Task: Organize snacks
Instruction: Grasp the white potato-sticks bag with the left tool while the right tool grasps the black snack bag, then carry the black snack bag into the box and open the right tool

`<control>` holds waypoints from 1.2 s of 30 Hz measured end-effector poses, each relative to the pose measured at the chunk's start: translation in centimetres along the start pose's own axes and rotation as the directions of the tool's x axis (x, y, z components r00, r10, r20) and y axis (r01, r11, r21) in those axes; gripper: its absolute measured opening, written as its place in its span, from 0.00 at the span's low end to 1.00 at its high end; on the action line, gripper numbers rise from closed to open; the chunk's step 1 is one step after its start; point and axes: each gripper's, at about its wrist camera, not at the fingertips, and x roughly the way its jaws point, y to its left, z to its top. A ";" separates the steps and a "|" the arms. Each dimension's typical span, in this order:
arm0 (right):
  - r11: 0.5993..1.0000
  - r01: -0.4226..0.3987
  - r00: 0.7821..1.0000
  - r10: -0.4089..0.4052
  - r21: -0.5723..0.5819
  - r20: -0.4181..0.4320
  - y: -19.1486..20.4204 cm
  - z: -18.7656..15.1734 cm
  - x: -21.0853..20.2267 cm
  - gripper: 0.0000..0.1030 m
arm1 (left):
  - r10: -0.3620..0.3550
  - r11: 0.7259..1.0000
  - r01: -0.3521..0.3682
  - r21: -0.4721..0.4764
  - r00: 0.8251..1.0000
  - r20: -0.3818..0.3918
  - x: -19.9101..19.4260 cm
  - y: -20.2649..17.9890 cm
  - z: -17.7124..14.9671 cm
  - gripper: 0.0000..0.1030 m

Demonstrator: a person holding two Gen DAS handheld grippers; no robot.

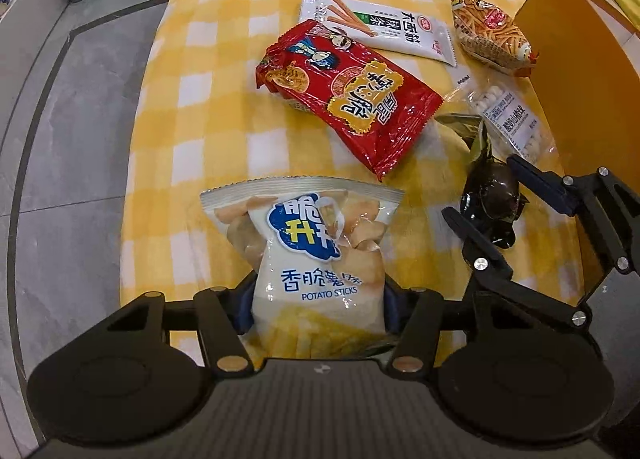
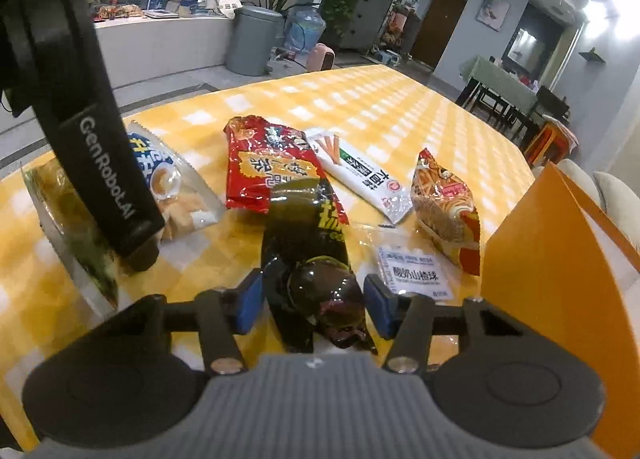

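We have the left tool (image 1: 318, 299) pinching the white potato-stick bag (image 1: 308, 243), and the right tool (image 2: 314, 305) half-open astride the glossy black packet (image 2: 308, 259), which runs lengthwise straight ahead, pads not visibly touching.

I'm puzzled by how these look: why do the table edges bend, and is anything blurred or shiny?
Left wrist view: fisheye curves the checked tablecloth; glare on the red packet. Right wrist view: same bending; the potato sticks bag is blurred; the dark packet gleams.
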 end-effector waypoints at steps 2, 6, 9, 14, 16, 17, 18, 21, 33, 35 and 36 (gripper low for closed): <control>1.000 -0.010 1.000 0.010 0.011 -0.001 -0.3 0.0 -0.1 0.50 | 0.003 1.000 -0.003 -0.006 1.000 -0.003 -0.1 0.1 0.0 0.63; 0.999 -0.015 1.000 0.014 0.044 0.011 -0.7 0.1 -0.7 0.50 | 0.040 0.998 -0.039 -0.047 0.999 0.019 -1.0 0.5 -0.6 0.61; 0.998 -0.018 0.999 0.016 0.060 0.035 -0.8 0.5 -1.4 0.50 | 0.021 0.995 -0.017 -0.094 0.998 0.051 -2.3 1.3 -0.8 0.61; 0.994 -0.063 0.996 0.057 0.086 0.072 -1.1 1.5 -3.1 0.50 | -0.077 0.975 0.093 -0.202 0.994 0.081 -4.0 2.8 -0.8 0.61; 0.993 -0.079 0.994 0.071 0.091 0.088 -1.2 1.9 -3.8 0.50 | -0.084 0.970 0.109 -0.217 0.989 0.118 -5.0 3.1 -0.8 0.61; 0.993 -0.079 0.993 0.071 0.086 0.099 -1.3 2.0 -4.3 0.50 | -0.081 0.970 0.110 -0.216 0.987 0.138 -5.5 3.0 -0.7 0.61; 0.994 -0.076 0.992 0.066 0.083 0.111 -1.4 2.2 -4.8 0.50 | -0.077 0.970 0.109 -0.216 0.985 0.154 -5.9 2.9 -0.5 0.61; 0.989 -0.091 0.987 0.074 0.116 0.144 -2.1 2.8 -6.2 0.50 | -0.071 0.966 0.113 -0.232 0.981 0.180 -7.0 2.4 -0.1 0.61; 0.954 -0.106 0.959 0.023 0.280 0.284 -8.5 4.0 -13.3 0.50 | -0.158 0.950 0.240 -0.198 0.921 0.357 -14.5 -2.5 1.6 0.61; 0.947 -0.082 0.957 -0.012 0.309 0.290 -10.4 3.7 -14.6 0.50 | -0.166 0.953 0.247 -0.176 0.910 0.381 -15.6 -4.1 1.9 0.61; 0.944 -0.066 0.955 -0.033 0.322 0.293 -11.4 3.5 -15.2 0.50 | -0.173 0.953 0.252 -0.165 0.906 0.388 -16.0 -4.9 2.1 0.61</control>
